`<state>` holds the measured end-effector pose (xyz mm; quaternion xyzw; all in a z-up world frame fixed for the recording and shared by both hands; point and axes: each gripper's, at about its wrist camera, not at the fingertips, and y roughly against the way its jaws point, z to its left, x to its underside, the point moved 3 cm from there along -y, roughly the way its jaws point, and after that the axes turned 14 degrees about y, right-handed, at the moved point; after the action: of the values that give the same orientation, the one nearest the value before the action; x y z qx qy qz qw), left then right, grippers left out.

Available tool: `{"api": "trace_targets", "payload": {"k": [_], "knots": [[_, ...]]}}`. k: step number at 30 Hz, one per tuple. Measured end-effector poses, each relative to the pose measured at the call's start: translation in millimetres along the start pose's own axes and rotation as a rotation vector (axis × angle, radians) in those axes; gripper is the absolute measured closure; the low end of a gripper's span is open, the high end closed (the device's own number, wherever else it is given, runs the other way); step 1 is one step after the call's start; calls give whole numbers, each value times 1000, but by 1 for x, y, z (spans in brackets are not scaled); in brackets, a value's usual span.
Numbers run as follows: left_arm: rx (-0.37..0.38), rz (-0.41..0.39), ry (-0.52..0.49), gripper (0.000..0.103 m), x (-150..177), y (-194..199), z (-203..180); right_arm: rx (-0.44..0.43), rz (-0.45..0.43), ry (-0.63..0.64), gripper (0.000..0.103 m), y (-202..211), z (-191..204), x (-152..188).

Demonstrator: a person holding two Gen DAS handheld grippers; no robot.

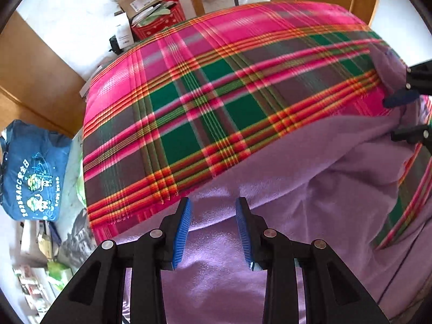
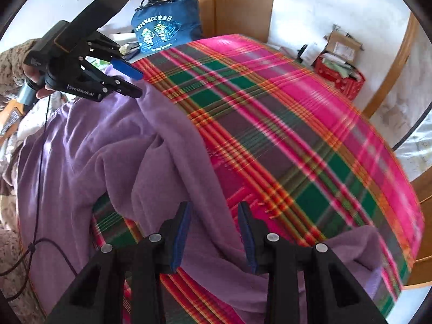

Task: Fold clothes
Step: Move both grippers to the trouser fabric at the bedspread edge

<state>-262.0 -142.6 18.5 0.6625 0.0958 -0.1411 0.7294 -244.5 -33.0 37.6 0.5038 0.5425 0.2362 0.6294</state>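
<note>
A purple fleece garment (image 1: 270,189) lies rumpled on a bed covered by a pink, green and red plaid blanket (image 1: 216,81). My left gripper (image 1: 213,229) hangs just over the garment's near part, open, with nothing pinched between its blue pads. In the right wrist view the left gripper (image 2: 136,82) sits at the garment's far left edge, held by a hand. My right gripper (image 2: 215,233) is open above a raised fold of the garment (image 2: 121,148), which runs through the gap without being pressed. The right gripper (image 1: 399,117) also shows at the right edge of the left wrist view.
A blue printed bag (image 2: 164,31) and a red box of papers (image 2: 340,75) stand beside the bed. Wooden wardrobe panels (image 2: 237,2) rise behind. A dark cable (image 2: 40,162) crosses the garment's left side. Clutter lies on the floor (image 1: 40,256).
</note>
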Motion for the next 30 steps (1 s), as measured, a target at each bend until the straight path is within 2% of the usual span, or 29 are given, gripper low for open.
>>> {"api": "trace_targets", "payload": {"k": [5, 12, 13, 15, 17, 23, 26, 28, 30], "knots": [[-24, -4, -9, 68, -2, -12, -3, -18, 32, -18, 66, -6, -8, 6], [-40, -22, -33, 66, 2, -10, -4, -19, 52, -35, 68, -20, -15, 6], [-40, -24, -33, 65, 3, -8, -4, -19, 54, -40, 70, -20, -16, 6], [-32, -37, -30, 65, 7, -3, -6, -30, 45, -43, 89, -18, -15, 6], [-39, -61, -49, 65, 12, 0, -9, 10, 39, -39, 99, -15, -15, 5], [-81, -182, -160, 65, 24, 15, -28, 74, -21, -151, 100, -3, -35, 8], [-104, -196, -186, 65, 23, 14, -36, 83, -46, -208, 100, -1, -45, 9], [-142, -200, -175, 65, 19, 11, -36, 84, -65, -234, 100, -1, -50, 8], [-128, -183, -123, 65, 12, 6, -30, 92, -78, -242, 100, -2, -52, 5]]}}
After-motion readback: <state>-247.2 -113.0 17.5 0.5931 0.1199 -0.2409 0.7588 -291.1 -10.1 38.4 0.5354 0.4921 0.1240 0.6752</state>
